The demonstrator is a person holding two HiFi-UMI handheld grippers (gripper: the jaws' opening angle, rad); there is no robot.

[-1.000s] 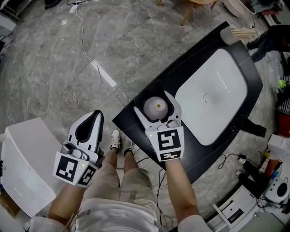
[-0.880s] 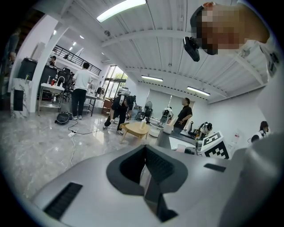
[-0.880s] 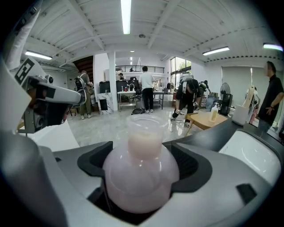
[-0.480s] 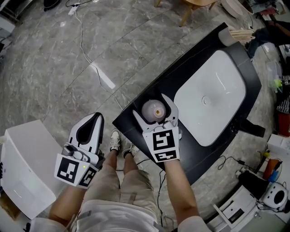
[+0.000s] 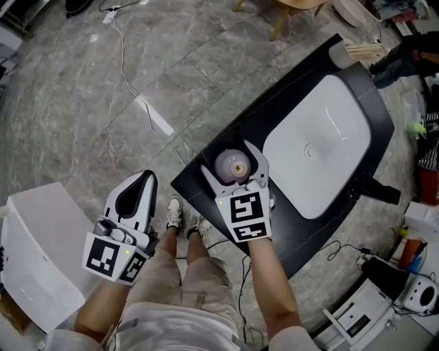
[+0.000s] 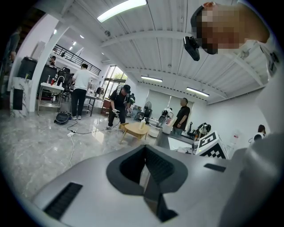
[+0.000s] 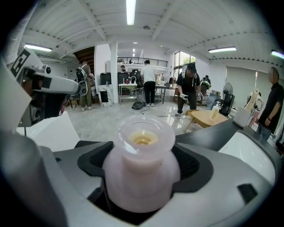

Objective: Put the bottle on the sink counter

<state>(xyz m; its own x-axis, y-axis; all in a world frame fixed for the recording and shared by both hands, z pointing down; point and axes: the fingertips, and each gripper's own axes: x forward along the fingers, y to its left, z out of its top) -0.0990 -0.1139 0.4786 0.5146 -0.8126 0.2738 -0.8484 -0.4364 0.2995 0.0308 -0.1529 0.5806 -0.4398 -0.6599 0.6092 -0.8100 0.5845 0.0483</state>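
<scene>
A pale pink, round-bodied bottle (image 5: pixel 233 165) with an open neck stands upright between the fingers of my right gripper (image 5: pixel 230 159), which is shut on it. It is over the near left corner of the black sink counter (image 5: pixel 274 110); whether its base touches the top is hidden. The white basin (image 5: pixel 322 144) lies to its right. In the right gripper view the bottle (image 7: pixel 142 168) fills the space between the jaws of the right gripper (image 7: pixel 143 146). My left gripper (image 5: pixel 146 176) is shut and empty, held over the floor left of the counter; in its own view the left gripper (image 6: pixel 144 148) holds nothing.
A white box (image 5: pixel 34 253) sits on the floor at the left. A cable (image 5: pixel 127 62) and a white strip (image 5: pixel 156 114) lie on the grey marble floor. Equipment and cables (image 5: pixel 405 274) crowd the lower right. Wooden stool legs (image 5: pixel 285 17) stand beyond the counter. Several people stand far off.
My right gripper and the bottle shifted slightly left and nearer to me over the counter corner, then stayed put. The left gripper has not moved.
</scene>
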